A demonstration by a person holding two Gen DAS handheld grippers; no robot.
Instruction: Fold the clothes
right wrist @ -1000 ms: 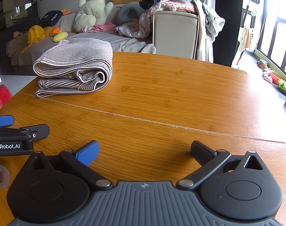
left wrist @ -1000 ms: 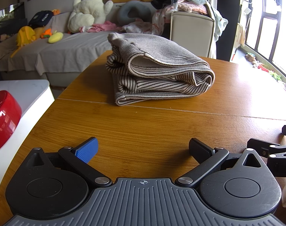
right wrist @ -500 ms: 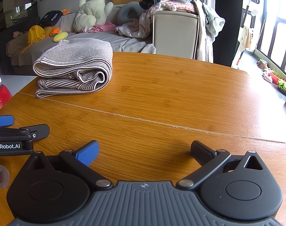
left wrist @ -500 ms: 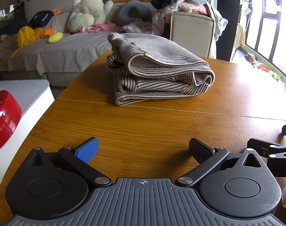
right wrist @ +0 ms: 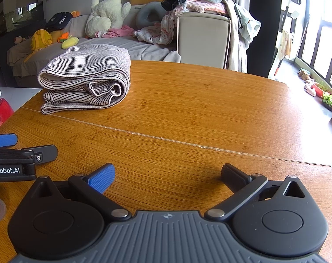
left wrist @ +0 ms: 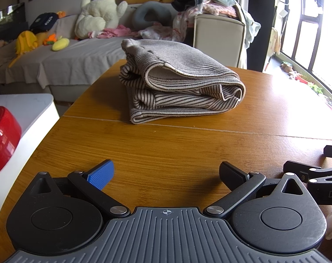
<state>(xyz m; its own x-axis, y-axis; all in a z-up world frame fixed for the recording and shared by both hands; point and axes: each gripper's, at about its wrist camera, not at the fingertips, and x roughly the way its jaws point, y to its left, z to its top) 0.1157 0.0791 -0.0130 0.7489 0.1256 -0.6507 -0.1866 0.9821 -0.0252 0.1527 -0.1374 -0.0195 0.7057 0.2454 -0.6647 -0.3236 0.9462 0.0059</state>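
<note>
Nothing has moved since the earlier frames. We find the striped folded garment (left wrist: 179, 83) on the wooden table (left wrist: 166, 149), well beyond our left gripper (left wrist: 166, 174) and right gripper (right wrist: 167, 175), both spread apart, empty.

Left gripper (left wrist: 166, 173) and right gripper (right wrist: 167, 174): black linkage arms, silver pivot screws, ribbed grey housing, one blue pad, one black pad each. White "enRobot.AI" lettering.

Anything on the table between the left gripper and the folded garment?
Nothing: the left wrist view shows only bare table between the left gripper and the garment.
</note>
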